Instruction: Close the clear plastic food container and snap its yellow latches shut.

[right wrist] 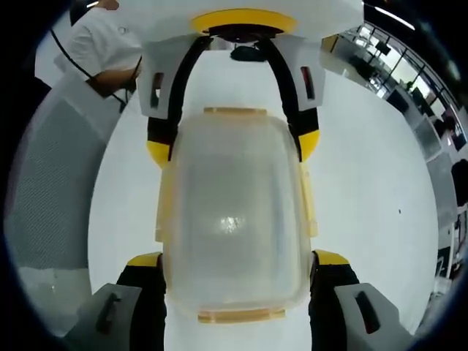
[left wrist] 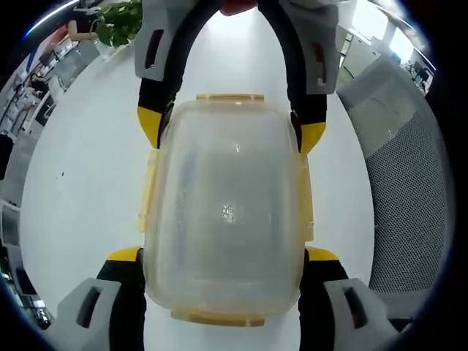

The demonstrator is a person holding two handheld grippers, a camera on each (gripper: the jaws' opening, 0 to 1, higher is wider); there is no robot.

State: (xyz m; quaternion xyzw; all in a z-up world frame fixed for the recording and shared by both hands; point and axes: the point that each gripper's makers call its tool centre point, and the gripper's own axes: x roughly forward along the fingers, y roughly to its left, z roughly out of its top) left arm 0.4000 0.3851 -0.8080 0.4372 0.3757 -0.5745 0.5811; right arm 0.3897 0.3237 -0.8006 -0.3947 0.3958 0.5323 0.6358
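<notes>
A clear plastic food container (left wrist: 227, 212) with its lid on lies on the white table (left wrist: 80, 183). Yellow latches (left wrist: 148, 191) run along its long sides and both ends, and I cannot tell whether they are snapped. My left gripper (left wrist: 223, 254) holds the near end, its yellow-tipped jaws pressed on either side. From the far side, my right gripper (left wrist: 230, 130) clamps the opposite end. In the right gripper view the same container (right wrist: 234, 219) sits between my right gripper (right wrist: 238, 258) below and my left gripper (right wrist: 232, 146) above.
A grey mesh chair (left wrist: 409, 190) stands beside the table and is seen again as the chair (right wrist: 51, 190). A potted plant (left wrist: 121, 22) stands at the table's far edge. A person in a white shirt (right wrist: 102, 44) is behind the left gripper.
</notes>
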